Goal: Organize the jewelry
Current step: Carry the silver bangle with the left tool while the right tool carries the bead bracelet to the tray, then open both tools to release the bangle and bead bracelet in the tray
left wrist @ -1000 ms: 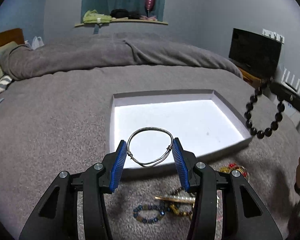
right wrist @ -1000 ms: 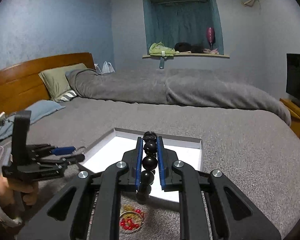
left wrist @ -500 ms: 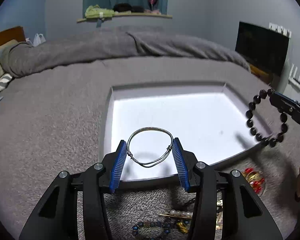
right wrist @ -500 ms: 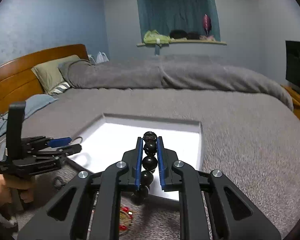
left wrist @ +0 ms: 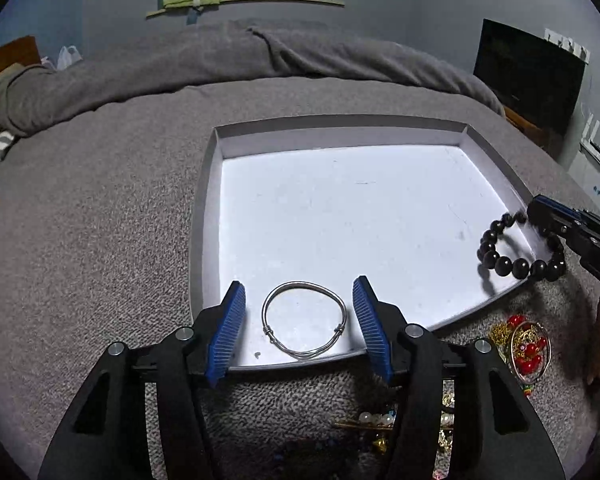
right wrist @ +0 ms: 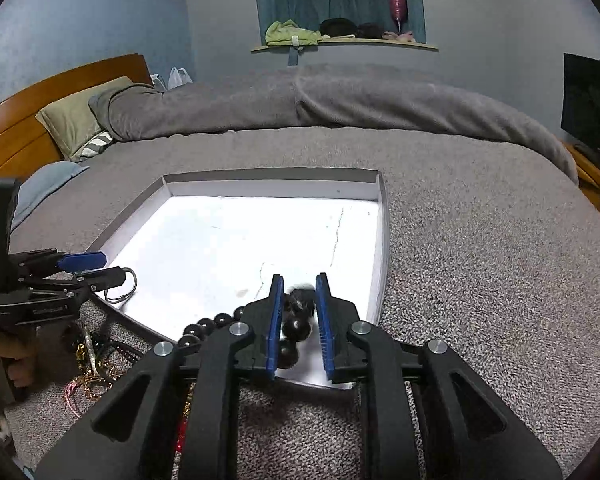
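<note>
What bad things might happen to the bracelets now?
The black bead bracelet drapes over the near rim of the white tray, so it might slide out onto the blanket. The silver bangle lies between the open fingers of the left hand-held gripper, which could drag it when pulling back.

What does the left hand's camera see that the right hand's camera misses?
Only the left wrist view shows the red-and-gold beaded jewelry and the pearl hair clip on the blanket. Only the right wrist view shows the wooden headboard and green pillow. Both show the white tray, the silver bangle between the open left gripper, and the black bead bracelet at the open right gripper.
</note>
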